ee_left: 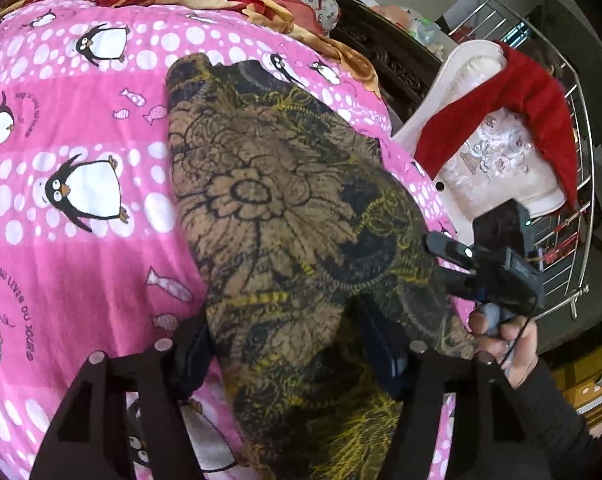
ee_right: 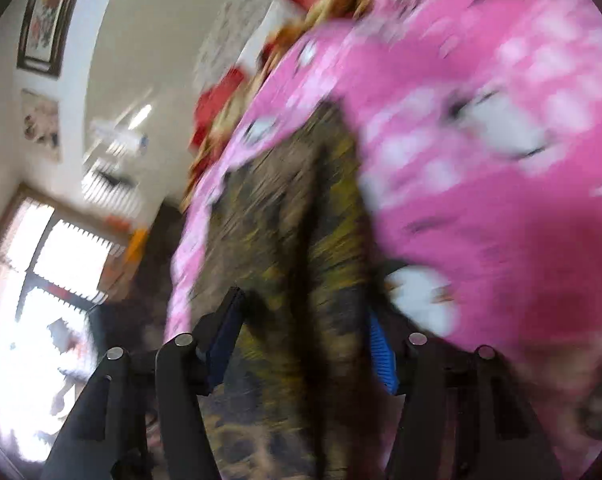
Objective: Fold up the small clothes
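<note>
Brown-and-yellow printed cloth, the garment (ee_left: 285, 216) lies limp across the pink penguin bedspread (ee_left: 81, 248), running from centre toward 6 o'clock between the left gripper (ee_left: 285, 352), jaws released. It looks light and floppy; I'd pinch a hem corner. In the blurred right view, the right gripper (ee_right: 301, 340) straddles the garment (ee_right: 285, 240), jaws apart.

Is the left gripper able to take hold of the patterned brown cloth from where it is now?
Probably yes. The left gripper has its jaws apart on either side of the patterned brown cloth, which lies flat on the pink penguin sheet. Nothing covers the near end.
</note>
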`<action>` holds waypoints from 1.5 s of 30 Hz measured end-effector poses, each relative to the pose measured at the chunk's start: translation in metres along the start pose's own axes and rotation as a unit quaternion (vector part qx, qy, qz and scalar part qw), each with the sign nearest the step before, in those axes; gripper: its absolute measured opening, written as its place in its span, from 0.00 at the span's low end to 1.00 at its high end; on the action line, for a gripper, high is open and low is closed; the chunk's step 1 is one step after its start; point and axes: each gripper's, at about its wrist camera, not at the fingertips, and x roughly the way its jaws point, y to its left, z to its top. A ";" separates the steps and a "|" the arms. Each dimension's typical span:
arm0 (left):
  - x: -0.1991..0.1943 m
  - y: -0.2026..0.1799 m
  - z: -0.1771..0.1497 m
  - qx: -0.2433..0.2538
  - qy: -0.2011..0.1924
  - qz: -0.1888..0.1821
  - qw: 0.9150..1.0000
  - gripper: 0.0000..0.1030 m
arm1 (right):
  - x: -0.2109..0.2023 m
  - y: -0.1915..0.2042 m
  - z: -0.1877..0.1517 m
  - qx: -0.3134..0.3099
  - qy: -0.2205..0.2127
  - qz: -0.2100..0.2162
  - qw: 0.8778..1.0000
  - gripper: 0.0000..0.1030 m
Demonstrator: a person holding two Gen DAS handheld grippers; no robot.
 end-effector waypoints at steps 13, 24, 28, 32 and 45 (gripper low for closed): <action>-0.003 0.016 0.000 -0.052 -0.024 -0.030 0.998 0.49 | 0.019 0.015 0.005 -0.053 0.005 -0.035 0.998 0.62; -0.029 0.015 0.002 -0.068 -0.060 -0.034 0.995 0.23 | 0.009 0.040 -0.003 -0.059 -0.018 -0.055 0.997 0.35; -0.066 0.026 0.005 -0.065 -0.082 -0.035 0.994 0.23 | 0.008 0.067 -0.008 -0.076 -0.011 -0.055 0.996 0.34; -0.106 0.052 0.001 -0.069 -0.105 -0.024 0.992 0.23 | 0.030 0.101 -0.013 -0.090 -0.005 -0.038 0.995 0.34; -0.163 0.149 -0.001 -0.086 -0.123 0.054 0.987 0.24 | 0.145 0.164 -0.019 -0.128 0.035 0.010 0.991 0.34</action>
